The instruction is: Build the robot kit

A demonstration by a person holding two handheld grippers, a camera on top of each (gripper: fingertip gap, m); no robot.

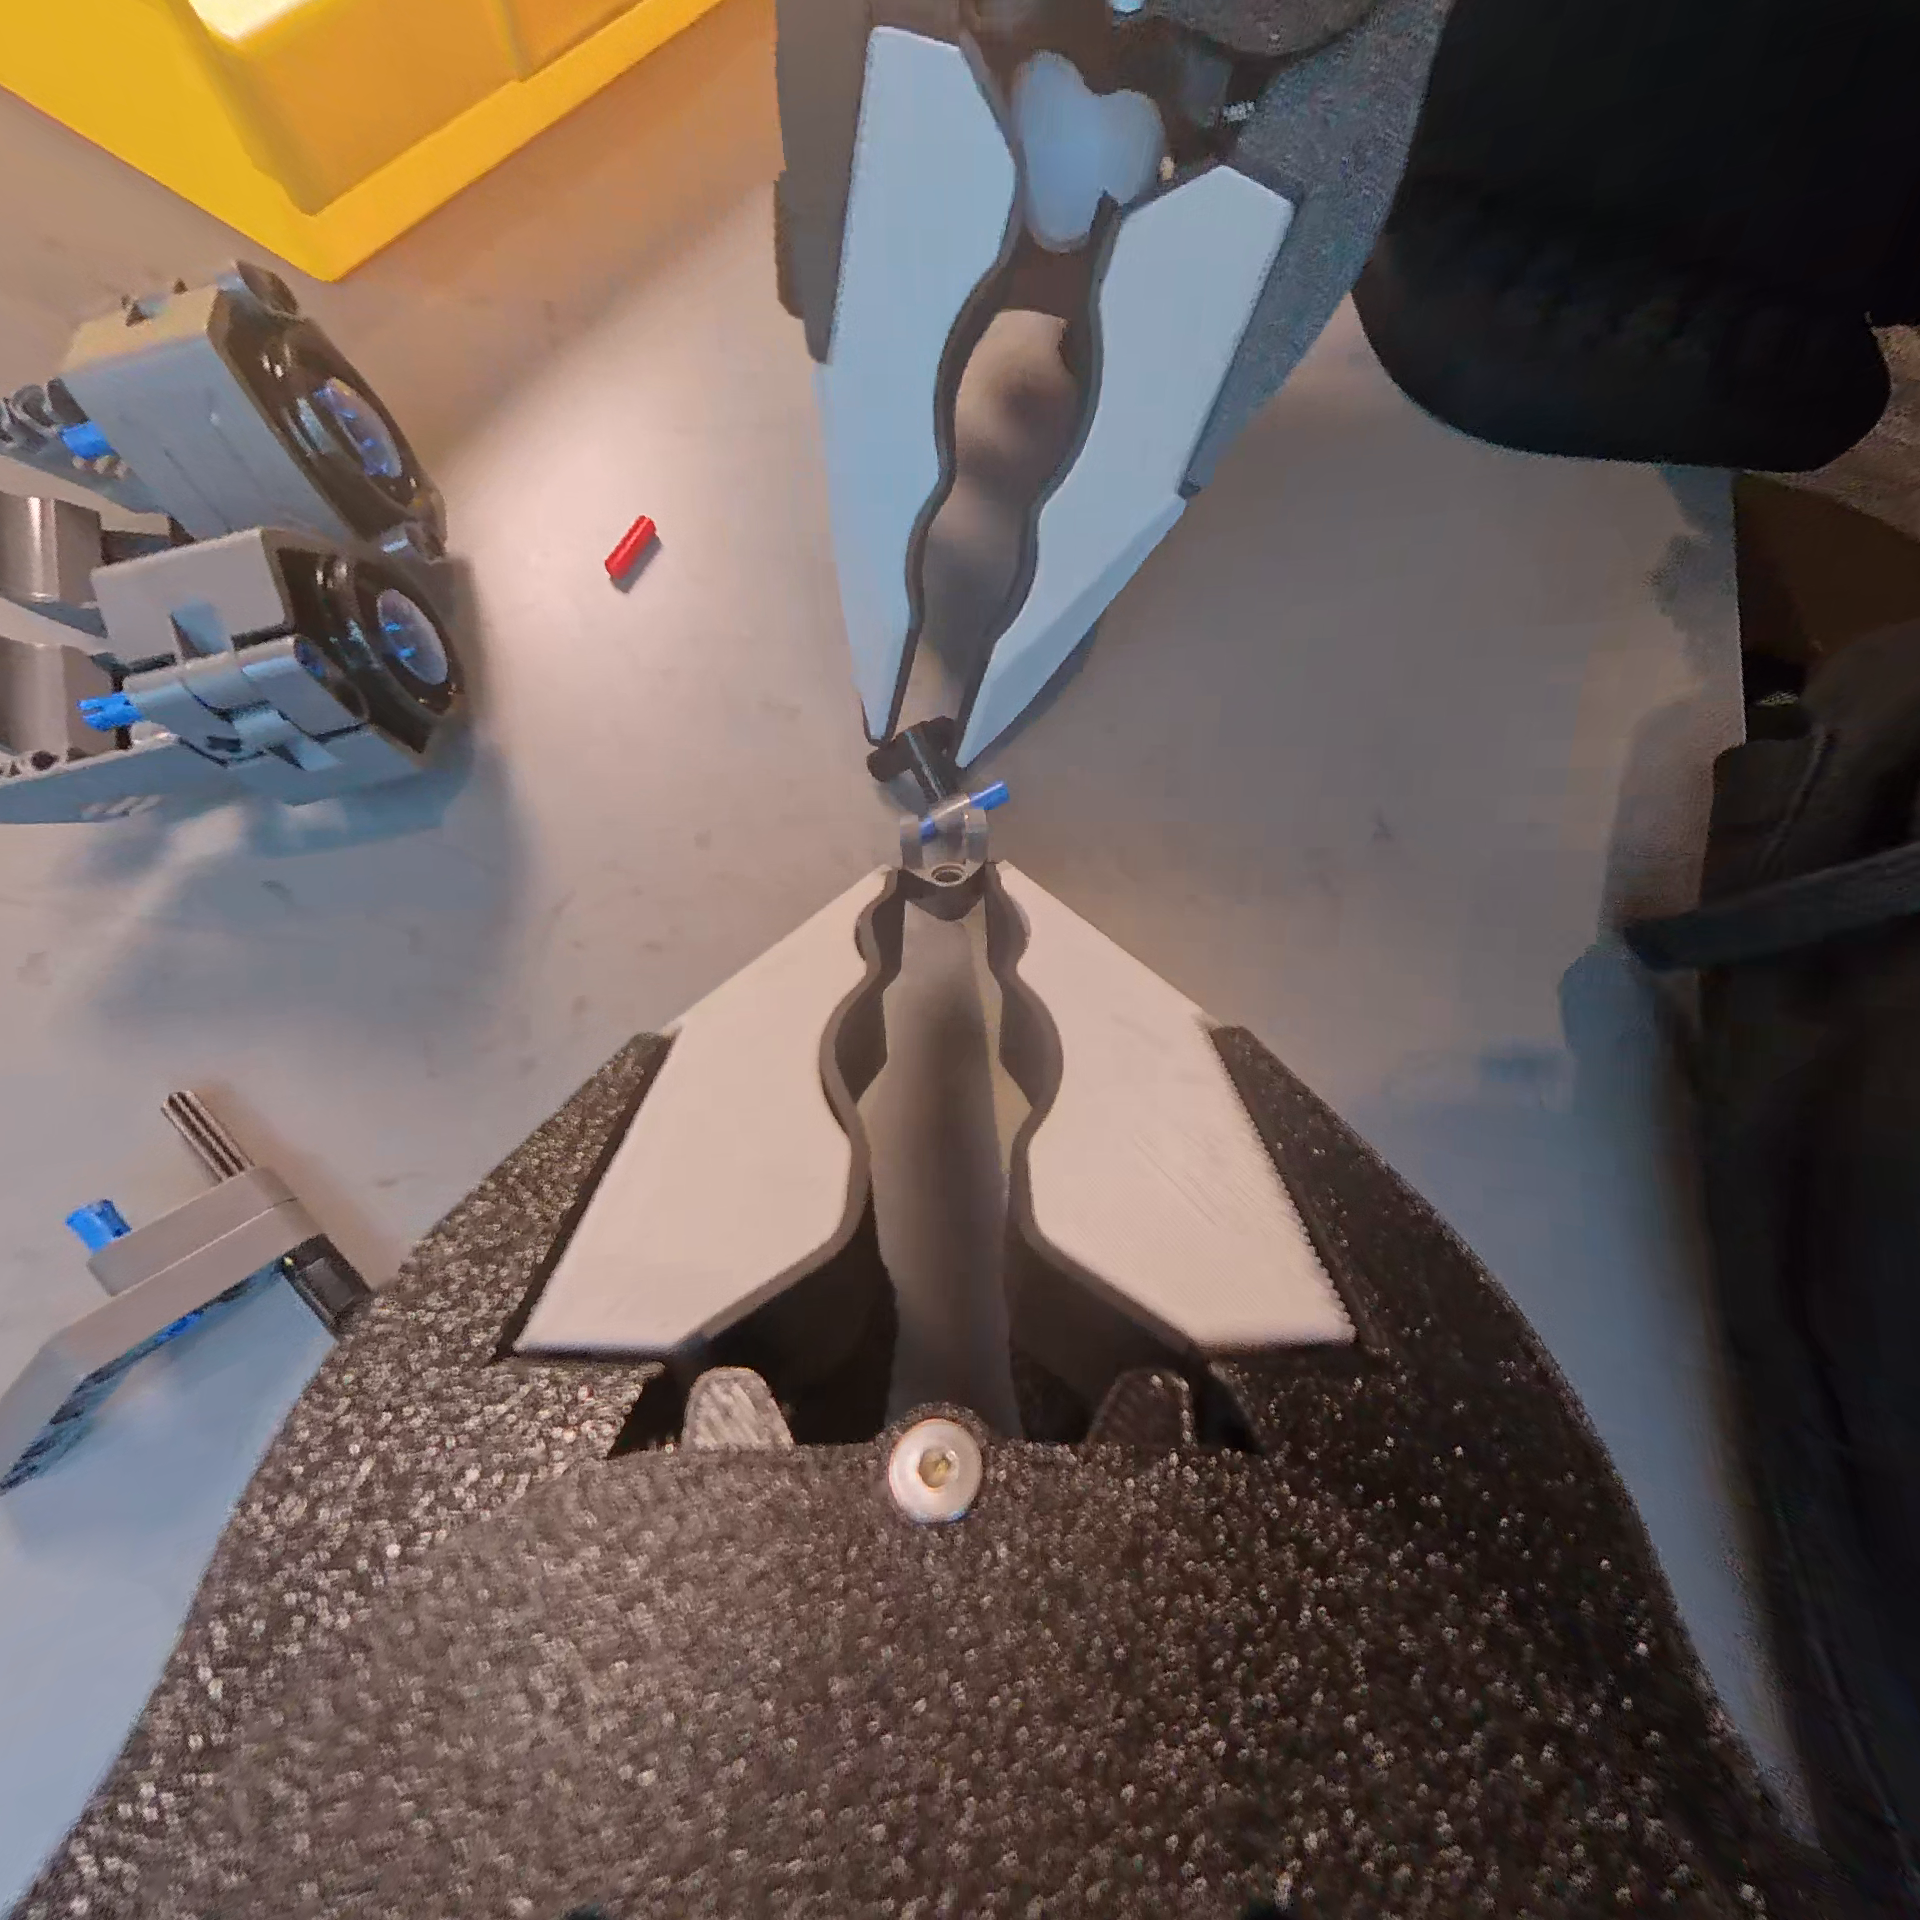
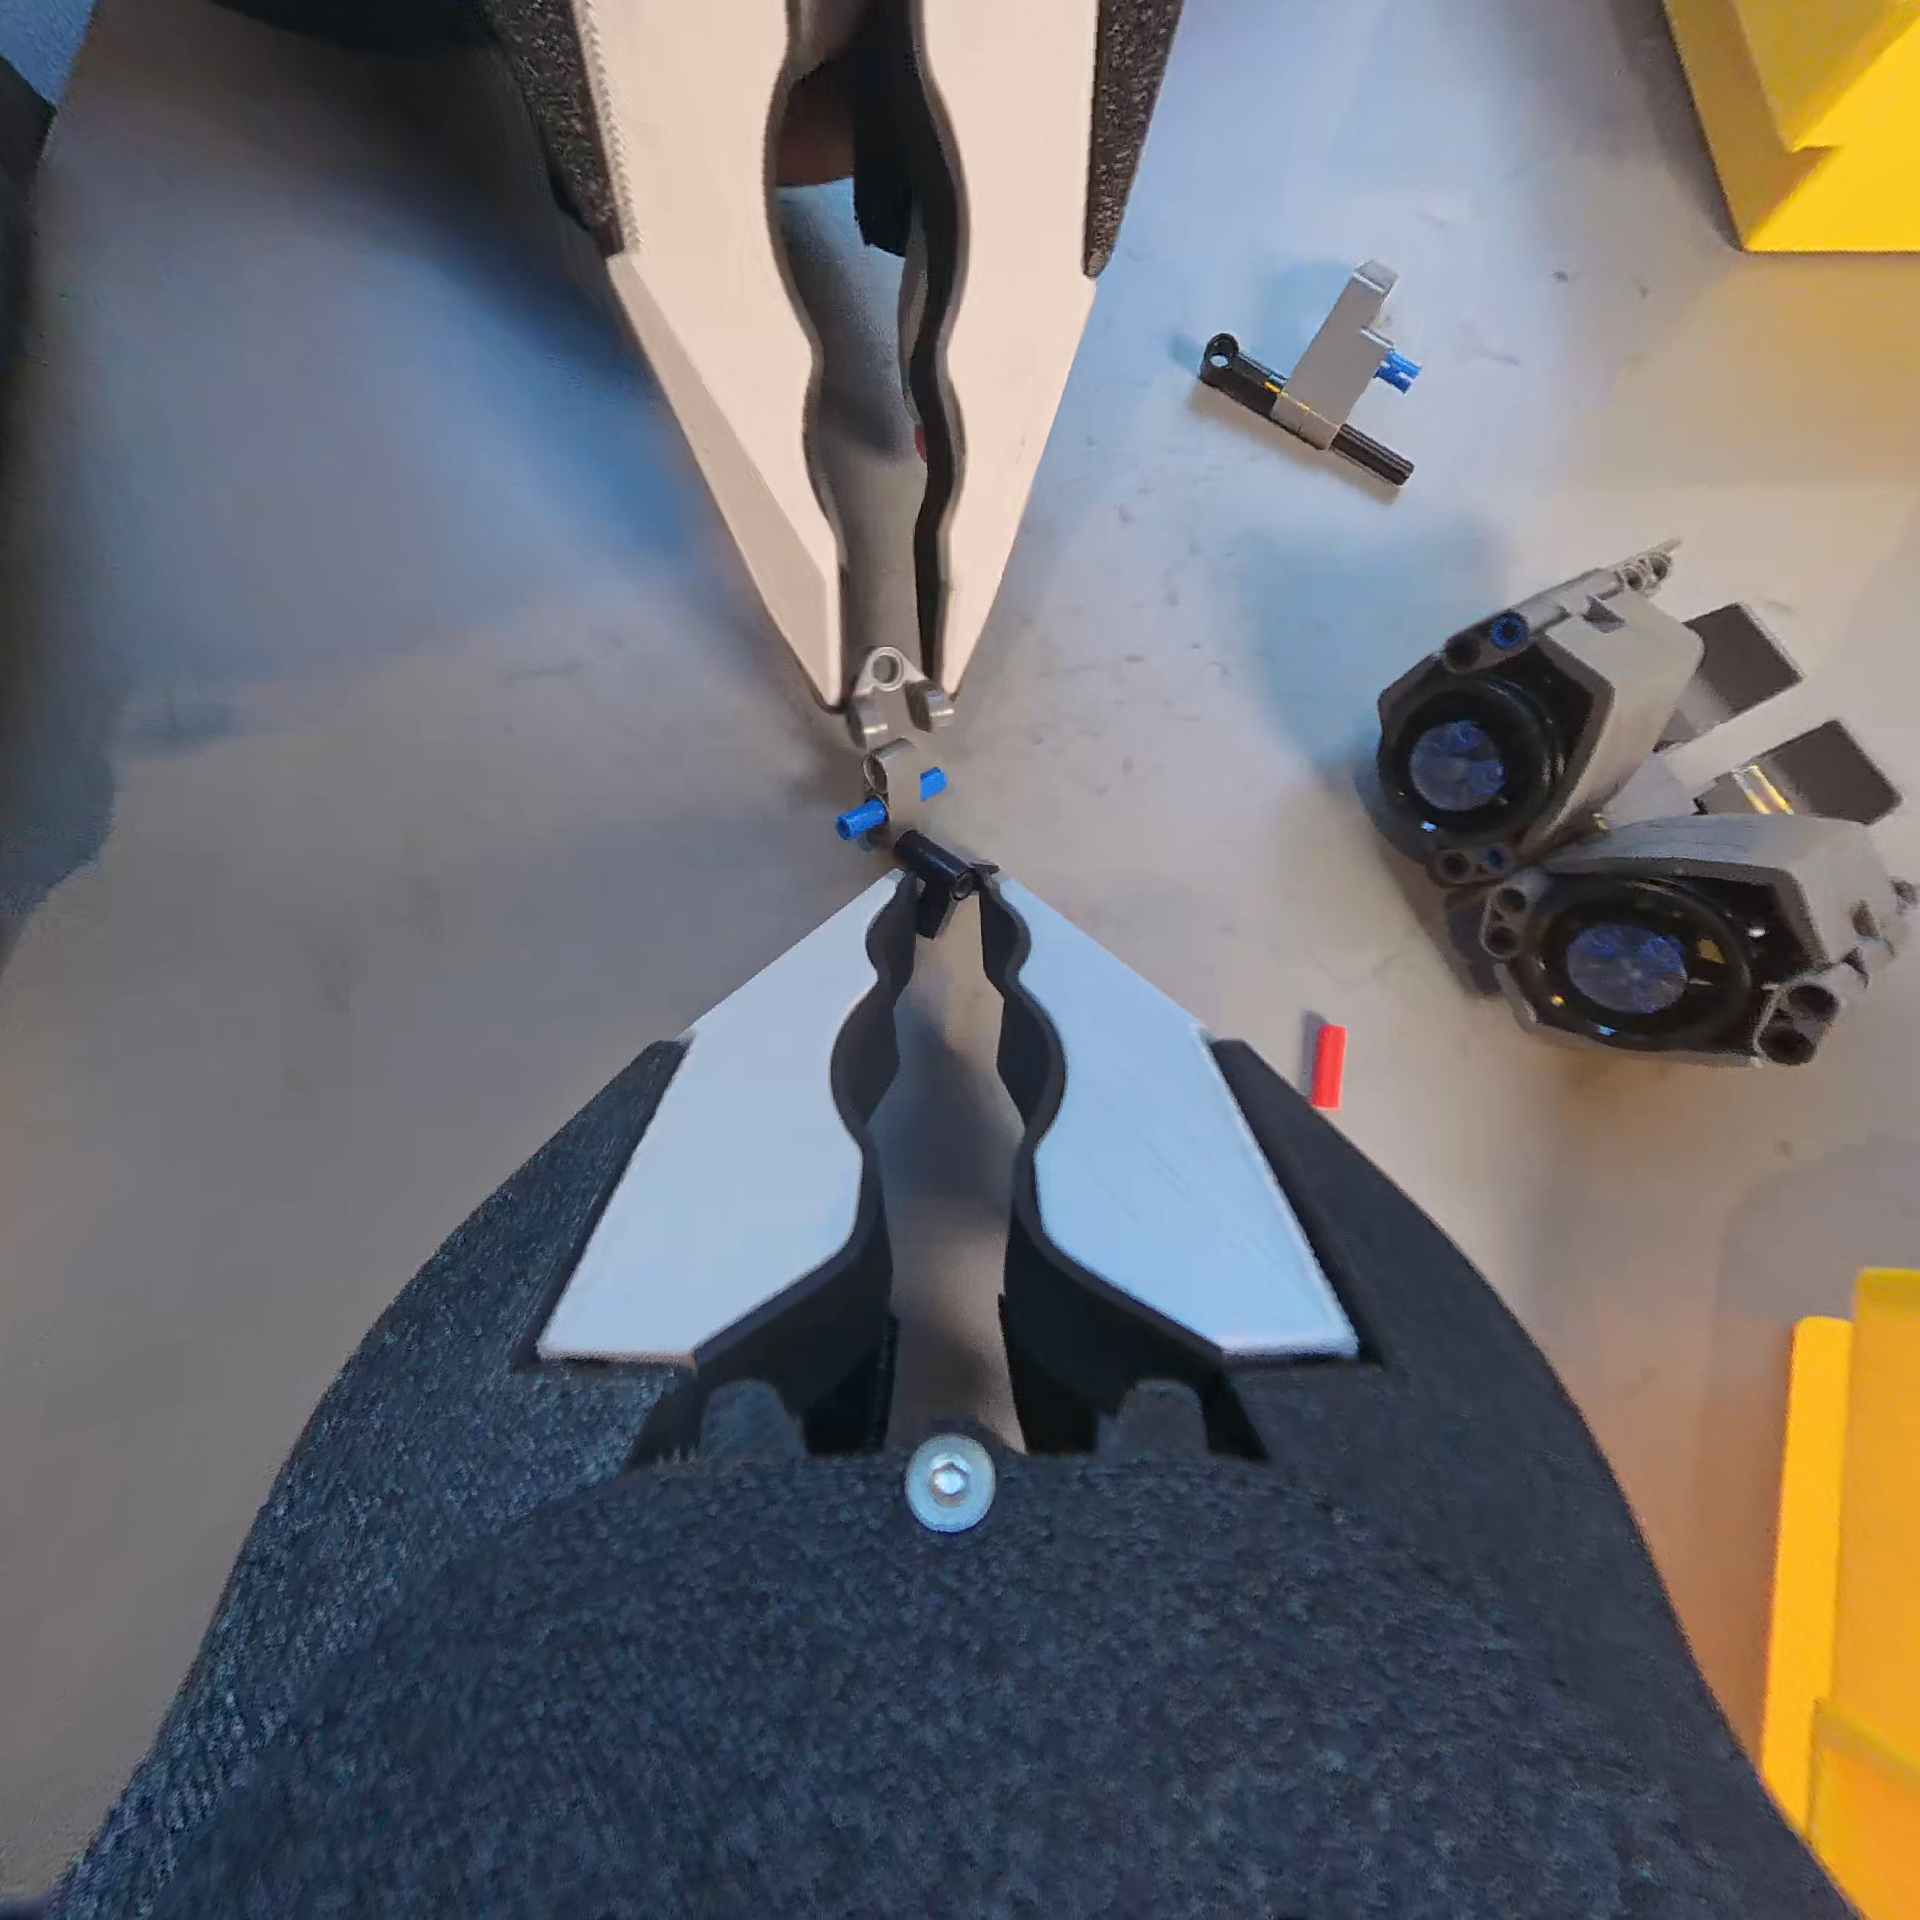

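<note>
Grey plastic makes up most of what lies here: two motor-like blocks [image 2: 1631, 831] with black round faces and blue centres sit side by side at about three o'clock in the right wrist view, touching each other. One small red pin [image 2: 1327, 1065] lies alone on the desk [image 2: 364, 883] just beside them, its long axis near upright in that view. One grey bracket on a black axle [image 2: 1311, 400], with a blue peg on its side, lies at one o'clock, the axle running from upper left to lower right. Yellow bins [image 2: 1839, 114] show at two corners of the same view; I count two patches but cannot tell whether they are separate bins.

The two tools meet tip to tip at the middle. The left tool [image 1: 943, 871] is clamped on one small grey connector [image 1: 940, 831] carrying one blue pin [image 1: 966, 805] through it, the pin's long axis lying crosswise, from about eight to two o'clock in the left wrist view. The right tool [image 2: 940, 881] is clamped on one short black pin [image 2: 932, 864], which points toward eleven o'clock at the grey connector; whether they touch I cannot tell. Both parts are held above the desk. No readable writing shows on any piece.
</note>
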